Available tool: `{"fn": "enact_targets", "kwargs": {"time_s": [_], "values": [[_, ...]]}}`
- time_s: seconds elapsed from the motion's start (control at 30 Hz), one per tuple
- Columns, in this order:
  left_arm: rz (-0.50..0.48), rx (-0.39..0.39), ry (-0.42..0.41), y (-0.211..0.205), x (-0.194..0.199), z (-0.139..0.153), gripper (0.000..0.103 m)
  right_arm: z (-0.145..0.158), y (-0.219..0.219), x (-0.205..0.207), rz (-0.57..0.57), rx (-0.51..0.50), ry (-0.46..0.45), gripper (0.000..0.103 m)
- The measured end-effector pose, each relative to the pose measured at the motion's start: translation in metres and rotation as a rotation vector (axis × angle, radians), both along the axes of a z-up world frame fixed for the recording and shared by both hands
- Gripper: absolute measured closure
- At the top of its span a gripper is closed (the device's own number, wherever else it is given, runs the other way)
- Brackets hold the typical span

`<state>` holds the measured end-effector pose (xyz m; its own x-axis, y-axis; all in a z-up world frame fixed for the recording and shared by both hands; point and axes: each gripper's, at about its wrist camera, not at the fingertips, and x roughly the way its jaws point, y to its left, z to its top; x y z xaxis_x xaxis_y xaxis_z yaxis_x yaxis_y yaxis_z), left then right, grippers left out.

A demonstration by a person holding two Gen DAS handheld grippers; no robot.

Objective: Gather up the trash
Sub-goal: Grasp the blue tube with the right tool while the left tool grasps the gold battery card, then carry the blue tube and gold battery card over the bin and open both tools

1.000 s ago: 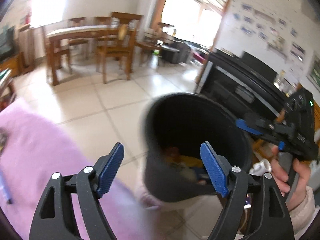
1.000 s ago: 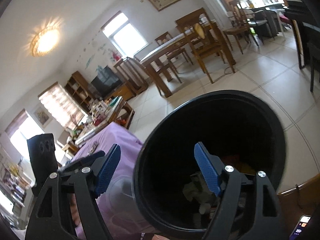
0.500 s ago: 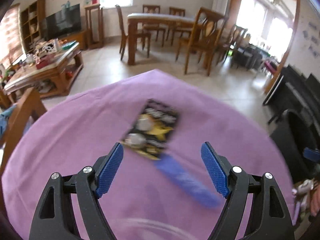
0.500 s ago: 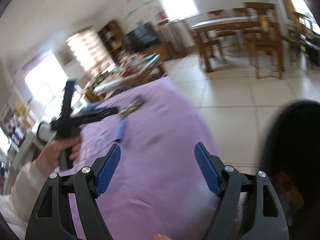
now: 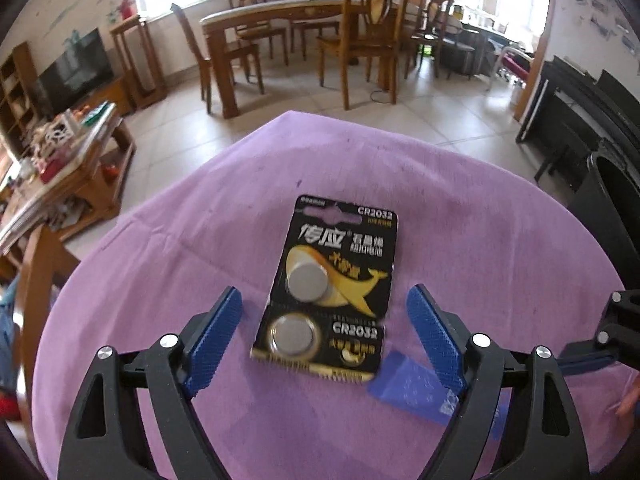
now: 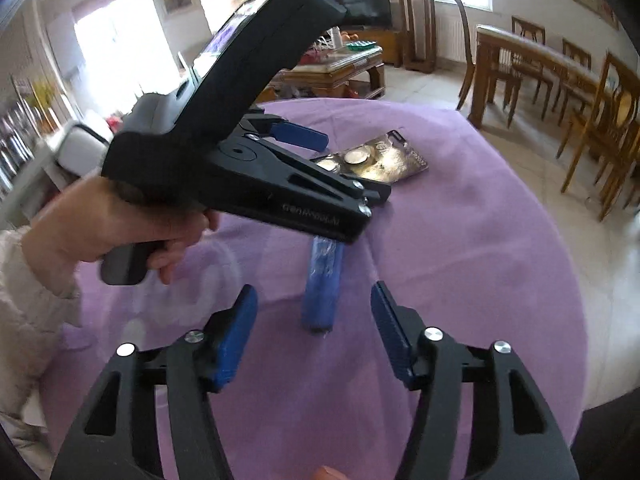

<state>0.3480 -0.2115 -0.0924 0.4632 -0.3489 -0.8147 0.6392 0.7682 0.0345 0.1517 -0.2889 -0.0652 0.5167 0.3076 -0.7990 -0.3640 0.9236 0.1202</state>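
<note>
On the tabletop (image 5: 460, 208), covered with a purple cloth, two pieces of trash remain: a battery card (image 5: 332, 288) and a blue wrapper (image 6: 322, 284). Taking the battery card as the landmark, the blue wrapper lies just beside its near right corner, touching or nearly so.

The left claw (image 5: 324, 340) hovers over the card with its jaws spread wide and nothing between the pads; the card's near end sits between the fingertips, its long axis running straight away from the claw, so the jaws would close across its short width. The jaws have just been opening a little further.

The right claw (image 6: 312, 340) is lined up on the wrapper, whose long axis also points away from it. Its jaws have just been closing but are open, pads clear of the wrapper. Each hand looks nearer its own piece. The black bin (image 5: 616, 200) stands off the tabletop's right edge.
</note>
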Motion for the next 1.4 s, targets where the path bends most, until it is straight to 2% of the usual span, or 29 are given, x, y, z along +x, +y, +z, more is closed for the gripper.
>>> {"fn": "enact_targets", "kwargs": {"time_s": [0.03,0.1,0.13,0.2,0.23,0.27,0.3,0.47,0.57,0.7,0.93,1.17,1.4], "values": [[-0.005,-0.007,0.0,0.0,0.002,-0.001,0.019,0.0,0.003,0.004,0.0,-0.02,0.004,0.059],[-0.008,-0.006,0.0,-0.001,0.002,-0.002,0.02,-0.003,0.008,0.008,-0.001,-0.061,0.007,0.066],[-0.009,-0.007,0.0,-0.001,0.004,-0.002,0.021,-0.003,0.012,0.008,0.002,-0.083,0.001,0.074],[-0.008,-0.013,-0.007,-0.005,-0.001,-0.003,0.03,-0.003,0.013,0.007,0.002,-0.094,-0.005,0.084],[-0.003,-0.017,-0.01,-0.008,-0.008,-0.002,0.033,-0.003,0.011,0.005,0.003,-0.08,0.0,0.086],[0.007,-0.024,-0.014,-0.005,-0.006,-0.001,0.04,-0.003,0.01,0.002,0.004,-0.077,0.001,0.087],[0.017,-0.032,-0.014,-0.003,-0.006,-0.001,0.042,-0.002,0.009,0.001,0.005,-0.068,0.008,0.089],[0.039,-0.038,-0.02,0.002,-0.015,0.001,0.043,0.004,-0.011,-0.021,-0.017,0.062,0.032,0.089],[0.06,-0.103,-0.003,0.015,-0.029,0.003,0.043,0.012,-0.027,-0.039,-0.048,0.145,0.02,0.089],[0.084,-0.159,-0.02,0.034,-0.053,0.012,0.043,0.022,-0.052,-0.056,-0.102,0.229,-0.001,0.089],[0.088,-0.29,-0.073,0.05,-0.117,0.055,0.043,0.048,-0.083,-0.08,-0.163,0.328,-0.076,0.089],[-0.004,-0.356,-0.106,0.011,-0.179,0.095,0.043,0.076,-0.132,-0.106,-0.232,0.371,-0.168,0.089],[-0.144,-0.421,-0.095,-0.073,-0.226,0.112,0.043,0.095,-0.211,-0.15,-0.386,0.379,-0.268,0.089]]}}
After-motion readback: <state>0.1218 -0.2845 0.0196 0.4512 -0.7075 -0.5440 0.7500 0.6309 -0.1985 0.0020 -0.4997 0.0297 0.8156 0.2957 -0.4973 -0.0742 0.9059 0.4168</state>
